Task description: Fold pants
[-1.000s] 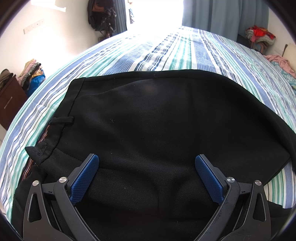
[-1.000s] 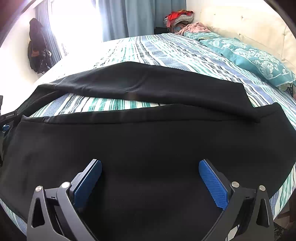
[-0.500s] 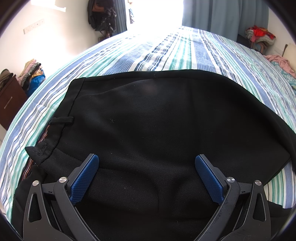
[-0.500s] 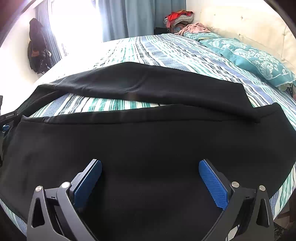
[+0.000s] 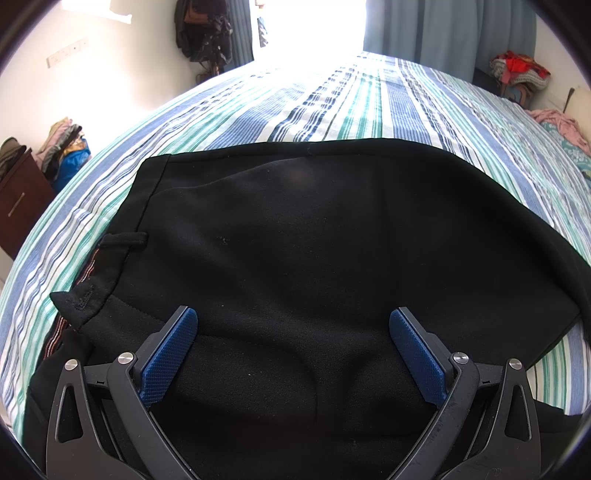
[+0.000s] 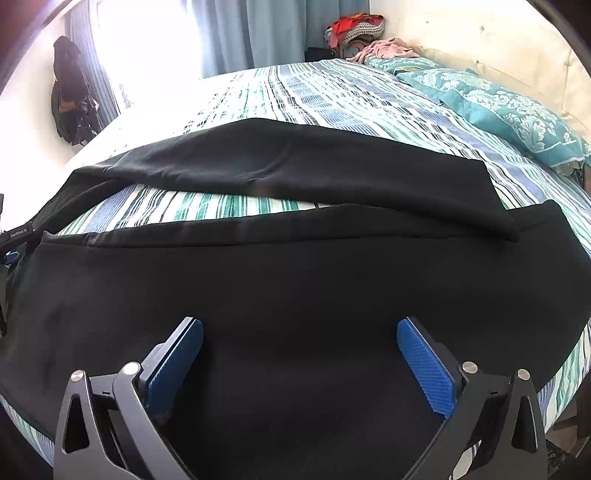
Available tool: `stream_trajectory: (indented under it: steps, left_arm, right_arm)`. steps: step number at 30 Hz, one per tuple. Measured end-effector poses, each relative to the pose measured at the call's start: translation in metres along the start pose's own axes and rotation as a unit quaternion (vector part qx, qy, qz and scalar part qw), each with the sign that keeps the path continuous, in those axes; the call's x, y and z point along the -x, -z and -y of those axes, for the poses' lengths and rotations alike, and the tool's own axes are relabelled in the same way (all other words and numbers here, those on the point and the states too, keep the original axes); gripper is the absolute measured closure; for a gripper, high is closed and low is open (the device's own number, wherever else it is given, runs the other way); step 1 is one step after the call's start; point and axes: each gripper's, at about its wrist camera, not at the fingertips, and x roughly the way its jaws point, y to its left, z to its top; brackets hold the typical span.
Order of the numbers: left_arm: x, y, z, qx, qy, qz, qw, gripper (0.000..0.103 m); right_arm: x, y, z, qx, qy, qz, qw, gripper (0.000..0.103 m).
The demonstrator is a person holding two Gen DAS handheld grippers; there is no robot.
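Black pants (image 5: 295,240) lie spread on a striped bed (image 5: 351,99). In the left wrist view I see the waistband end with a belt loop (image 5: 123,240) at the left. My left gripper (image 5: 291,325) is open and empty, just above the fabric near the waist. In the right wrist view the two legs (image 6: 295,280) lie apart with a strip of sheet between them; the far leg (image 6: 295,162) runs across the bed. My right gripper (image 6: 299,336) is open and empty over the near leg.
Teal pillows (image 6: 517,110) lie at the bed's right by a cream headboard (image 6: 498,48). A heap of clothes (image 6: 354,26) sits in the far corner by blue curtains. A brown cabinet (image 5: 18,199) stands left of the bed.
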Motion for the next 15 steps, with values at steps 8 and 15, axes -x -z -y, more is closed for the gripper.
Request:
stream_trajectory:
  steps: [8, 15]
  left_arm:
    - [0.000, 0.000, 0.000, 0.000, 0.000, 0.000, 1.0000, 0.000]
    - [-0.001, 0.000, -0.001, 0.002, -0.003, -0.001, 1.0000, 0.000]
  right_arm:
    - [0.038, -0.016, 0.052, -0.130, -0.124, 0.065, 0.981, 0.003]
    - [0.008, -0.029, 0.127, -0.289, -0.220, 0.053, 0.930, 0.019]
